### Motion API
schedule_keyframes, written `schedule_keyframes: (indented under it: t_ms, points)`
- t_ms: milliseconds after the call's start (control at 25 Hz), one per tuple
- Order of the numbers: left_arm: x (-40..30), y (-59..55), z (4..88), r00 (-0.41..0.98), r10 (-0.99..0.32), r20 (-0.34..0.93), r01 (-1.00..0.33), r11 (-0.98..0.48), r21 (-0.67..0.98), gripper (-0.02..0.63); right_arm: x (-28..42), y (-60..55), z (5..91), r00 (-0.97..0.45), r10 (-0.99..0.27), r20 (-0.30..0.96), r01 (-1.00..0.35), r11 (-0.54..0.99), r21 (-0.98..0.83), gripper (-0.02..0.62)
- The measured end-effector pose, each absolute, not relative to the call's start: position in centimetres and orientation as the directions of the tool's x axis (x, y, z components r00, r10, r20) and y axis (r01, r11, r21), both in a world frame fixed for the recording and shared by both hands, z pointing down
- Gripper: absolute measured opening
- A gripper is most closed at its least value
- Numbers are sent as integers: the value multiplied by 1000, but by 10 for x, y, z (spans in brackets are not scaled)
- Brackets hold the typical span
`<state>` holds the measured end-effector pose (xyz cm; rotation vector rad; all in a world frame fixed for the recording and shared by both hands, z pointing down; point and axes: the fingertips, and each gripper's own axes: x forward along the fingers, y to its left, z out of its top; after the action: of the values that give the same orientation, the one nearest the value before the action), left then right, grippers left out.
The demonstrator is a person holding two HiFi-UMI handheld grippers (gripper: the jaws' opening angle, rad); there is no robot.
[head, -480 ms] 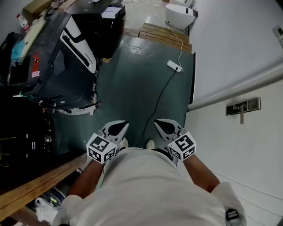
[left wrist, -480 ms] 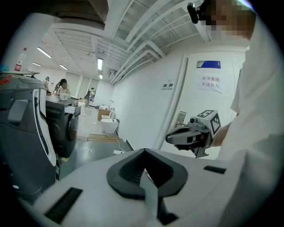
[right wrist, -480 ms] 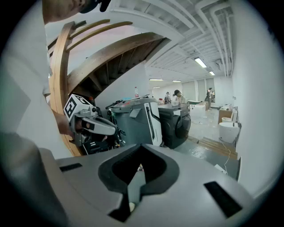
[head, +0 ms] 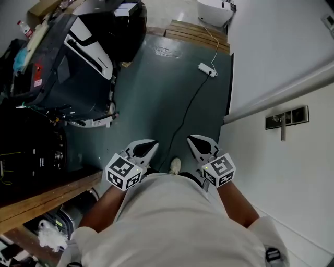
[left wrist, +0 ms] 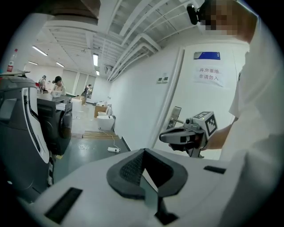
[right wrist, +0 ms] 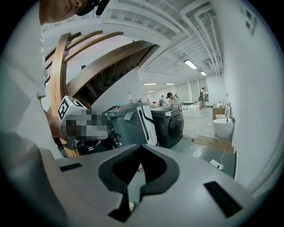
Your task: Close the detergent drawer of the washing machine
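My left gripper and right gripper hang side by side at waist height over the dark green floor, both shut on nothing. The left gripper view has its pads meeting, with the right gripper beside it near a door. The right gripper view has its pads together too. A dark front-loading washing machine stands several steps ahead, behind a tilted grey machine. In the head view these machines lie at the upper left. No detergent drawer can be made out.
A white power strip with its cable lies on the floor ahead. Wooden pallets and a white appliance sit at the far end. On the right is a white door with a handle. A wooden plank runs low left.
In the head view the floor and machines have slid a little; one shoe shows where two did. Both grippers keep their places by the waist, still shut.
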<state>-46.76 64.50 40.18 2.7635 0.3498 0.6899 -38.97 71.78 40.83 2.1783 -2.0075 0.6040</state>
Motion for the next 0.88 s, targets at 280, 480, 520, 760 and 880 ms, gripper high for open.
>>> schedule_keyframes:
  t_ms: [280,480,520,760,880]
  points:
    - [-461,678,407,849,275,452,137,-939,315,-3,-350,741,418,48,-942,333,-973,-120,-196,39]
    - [-458,671,414,839,281,466,136,-937,321,-3,-325,727,421,88,-938,335,-972,-154,-176,77]
    - [-455,666,414,839,285,464,141,-936,322,-4,-320,722,420,101,-938,332,-972,-164,-170,77]
    - [-422,620,408,853,322,411,189,-925,330,-3,-299,676,413,117,-931,346,-971,-180,-155,78]
    - [-403,580,401,867,325,377,198,-921,336,-3,-286,642,407,128,-924,360,-974,-185,-129,78]
